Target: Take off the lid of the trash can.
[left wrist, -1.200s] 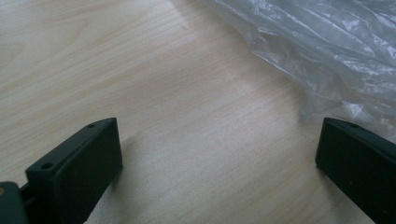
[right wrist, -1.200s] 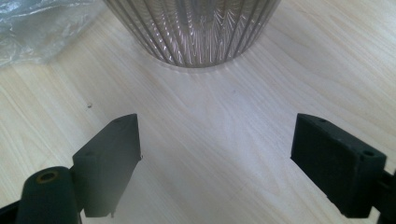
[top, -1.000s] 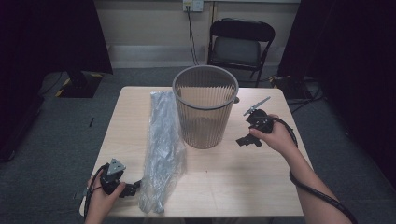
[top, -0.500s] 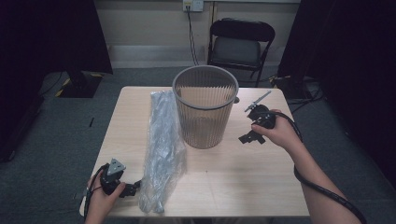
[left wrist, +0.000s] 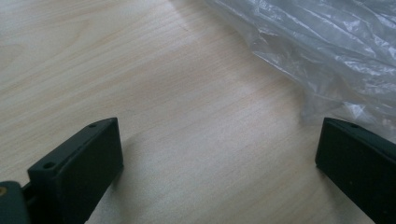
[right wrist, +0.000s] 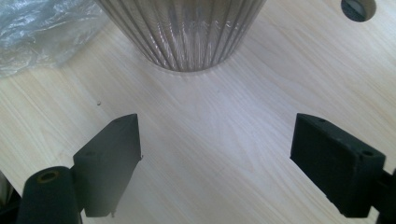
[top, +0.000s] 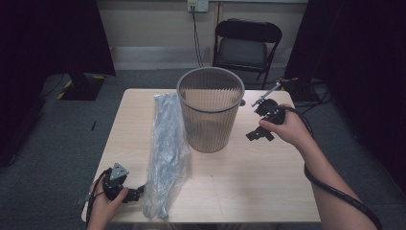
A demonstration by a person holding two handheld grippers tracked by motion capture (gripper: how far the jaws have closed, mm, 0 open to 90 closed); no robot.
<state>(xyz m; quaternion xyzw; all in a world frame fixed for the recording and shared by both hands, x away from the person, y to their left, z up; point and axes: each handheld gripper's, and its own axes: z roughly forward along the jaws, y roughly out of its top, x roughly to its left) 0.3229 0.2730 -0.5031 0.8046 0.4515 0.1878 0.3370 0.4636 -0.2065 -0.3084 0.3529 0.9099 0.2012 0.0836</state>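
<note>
Approach step. Left tool, released, rests at lower left of the high view just beside the clear plastic bag lying on the worktop. Right tool, released and empty, hovers right of the ribbed bin. Next, likely: left jaws must close on the bag's near end.

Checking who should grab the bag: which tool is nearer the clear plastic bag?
Left. The left tool sits right beside the clear plastic bag at its near end; the right tool hovers beyond the wastebasket, farther off.

No readable text, label, brand, number or sign appears on anything in these views.
</note>
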